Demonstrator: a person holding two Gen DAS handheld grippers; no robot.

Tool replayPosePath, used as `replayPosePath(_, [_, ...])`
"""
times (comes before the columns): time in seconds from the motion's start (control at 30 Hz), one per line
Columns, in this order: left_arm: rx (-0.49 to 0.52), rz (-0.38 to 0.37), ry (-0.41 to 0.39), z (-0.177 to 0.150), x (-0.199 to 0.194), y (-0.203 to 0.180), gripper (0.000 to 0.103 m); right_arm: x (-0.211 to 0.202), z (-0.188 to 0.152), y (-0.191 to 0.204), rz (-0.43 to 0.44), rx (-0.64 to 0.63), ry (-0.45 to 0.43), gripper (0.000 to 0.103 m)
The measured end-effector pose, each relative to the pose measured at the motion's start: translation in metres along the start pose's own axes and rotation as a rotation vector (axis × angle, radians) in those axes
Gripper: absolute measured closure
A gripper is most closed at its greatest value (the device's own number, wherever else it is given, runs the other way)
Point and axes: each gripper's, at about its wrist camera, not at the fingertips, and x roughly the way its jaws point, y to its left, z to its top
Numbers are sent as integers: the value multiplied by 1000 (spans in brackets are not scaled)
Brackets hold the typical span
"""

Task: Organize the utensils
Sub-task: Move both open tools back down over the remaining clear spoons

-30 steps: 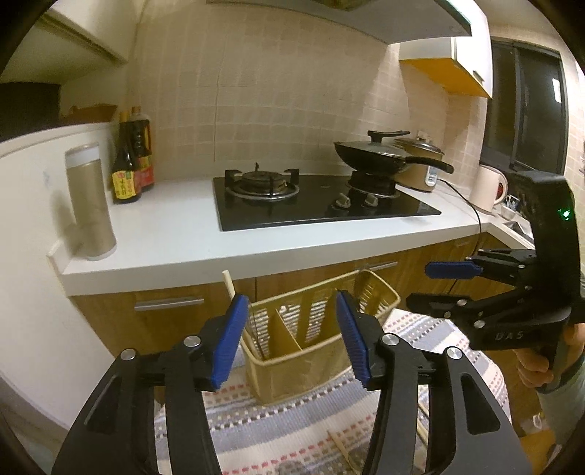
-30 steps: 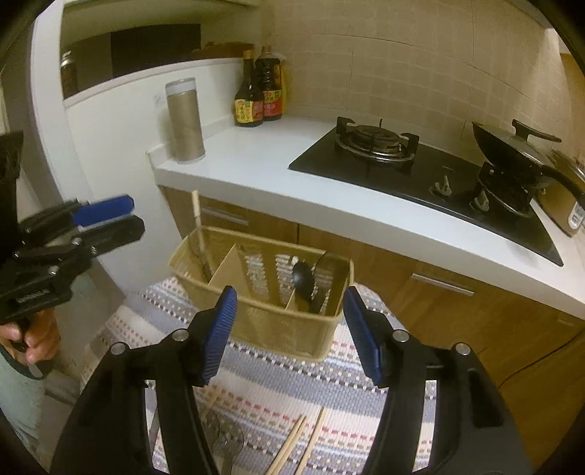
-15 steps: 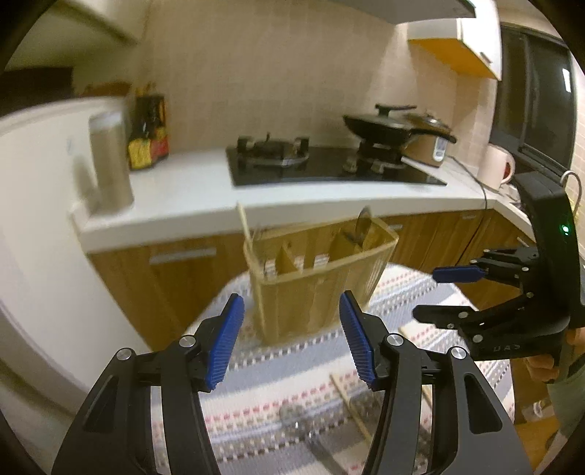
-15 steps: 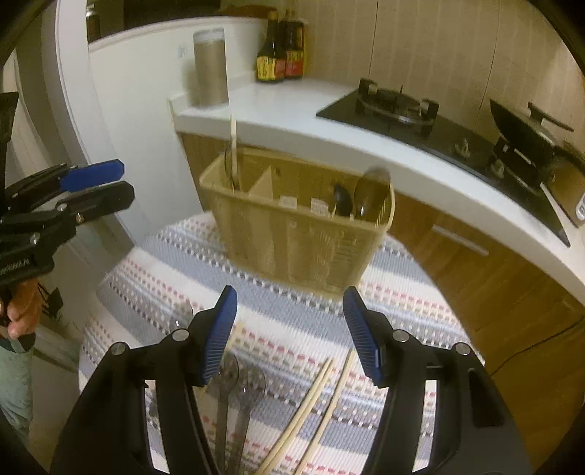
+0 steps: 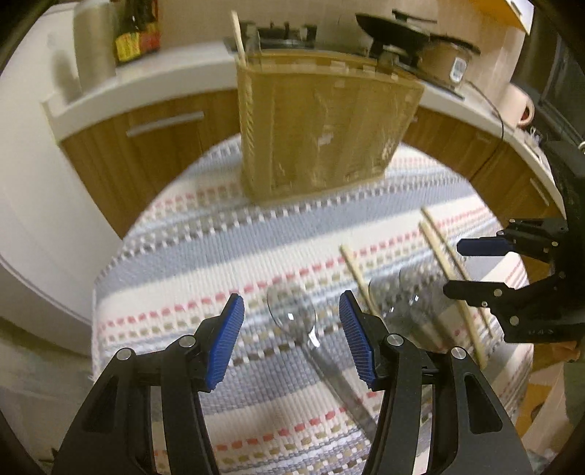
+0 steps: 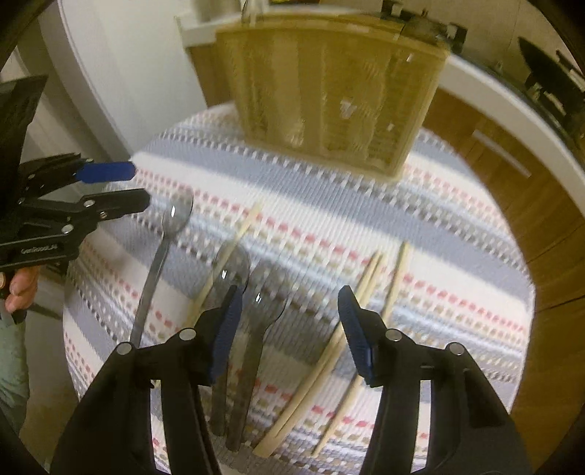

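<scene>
Left claw (image 5: 290,338) apart over spoon (image 5: 292,315), right claw (image 6: 289,327) apart, basket (image 5: 321,128) label unreadable

My left tongs (image 6: 109,186) have small white letters on their black side. They look like "GenRobot_AI", but they are blurry. The bottle (image 5: 137,40) label is too fuzzy to read.

I count 3 spoons lying on the striped cloth (image 6: 457,204): 1 off to my left (image 6: 161,255) and 2 side by side (image 6: 230,277) (image 6: 263,303). Loose chopsticks on the cloth number 4: 1 (image 6: 234,241) by the spoons and 3 (image 6: 369,281) to the right. There is 1 woven basket (image 6: 329,91), with 1 chopstick (image 5: 238,33) standing in it.
</scene>
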Motion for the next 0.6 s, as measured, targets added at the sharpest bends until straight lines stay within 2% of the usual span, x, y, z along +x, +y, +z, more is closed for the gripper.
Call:
replayPosePath(0.17, [0, 20, 36, -4, 13, 0, 50, 15, -11, 10, -1, -35, 42, 54])
replayPosePath(0.23, [0, 18, 48, -7, 17, 2, 50, 20, -13, 14, -12, -50, 57, 60])
replayPosePath(0.3, [8, 20, 65, -9, 22, 1, 50, 26, -15, 15, -20, -62, 70, 62])
replayPosePath(0.6, [36, 33, 108, -16, 36, -1, 50, 41, -11, 27, -45, -91, 88, 63])
